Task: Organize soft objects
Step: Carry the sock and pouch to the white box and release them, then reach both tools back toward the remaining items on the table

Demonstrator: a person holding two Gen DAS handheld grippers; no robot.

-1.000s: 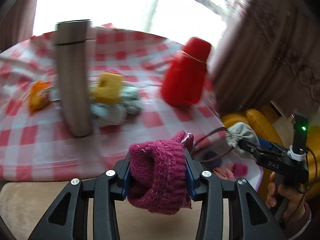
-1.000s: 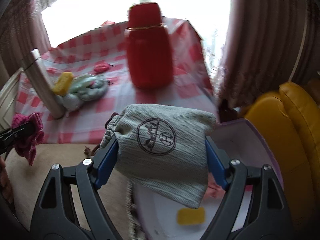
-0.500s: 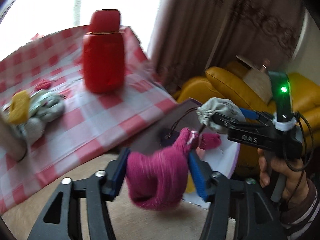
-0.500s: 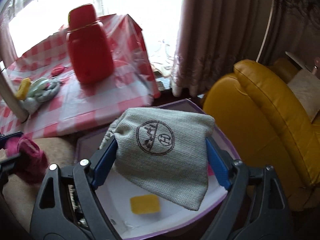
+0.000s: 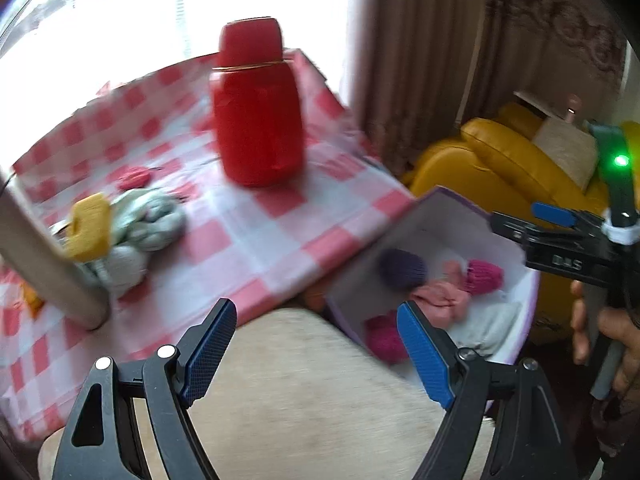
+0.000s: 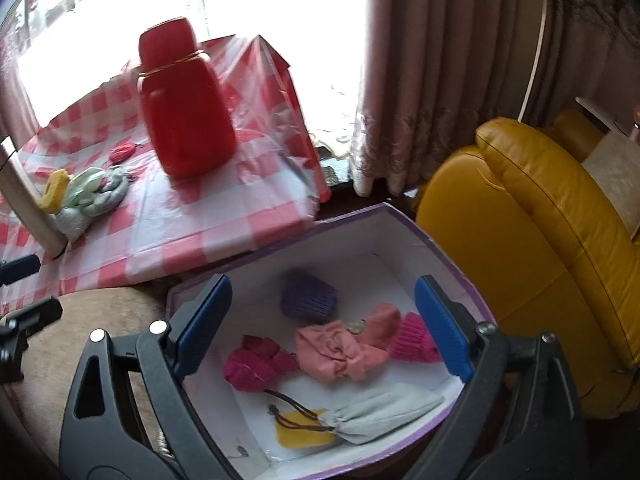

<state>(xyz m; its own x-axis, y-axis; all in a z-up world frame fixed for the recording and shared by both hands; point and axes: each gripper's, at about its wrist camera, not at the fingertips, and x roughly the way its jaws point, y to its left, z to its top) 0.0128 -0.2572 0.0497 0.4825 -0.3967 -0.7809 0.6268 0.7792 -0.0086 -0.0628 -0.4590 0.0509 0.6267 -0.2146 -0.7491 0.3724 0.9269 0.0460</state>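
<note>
Both my grippers, left and right, have just opened, empty, above the box; remaining soft bundle lies far-left on the table, nearer my left.

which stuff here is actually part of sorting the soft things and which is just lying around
Part of the job:
box
grey pouch
magenta knit hat
pink cloth
purple knit piece
pale green bundle, on the table
yellow knit piece

Lying about:
red flask
steel flask
yellow armchair
curtain

R hand-held gripper open, empty, grey pouch in box
</note>
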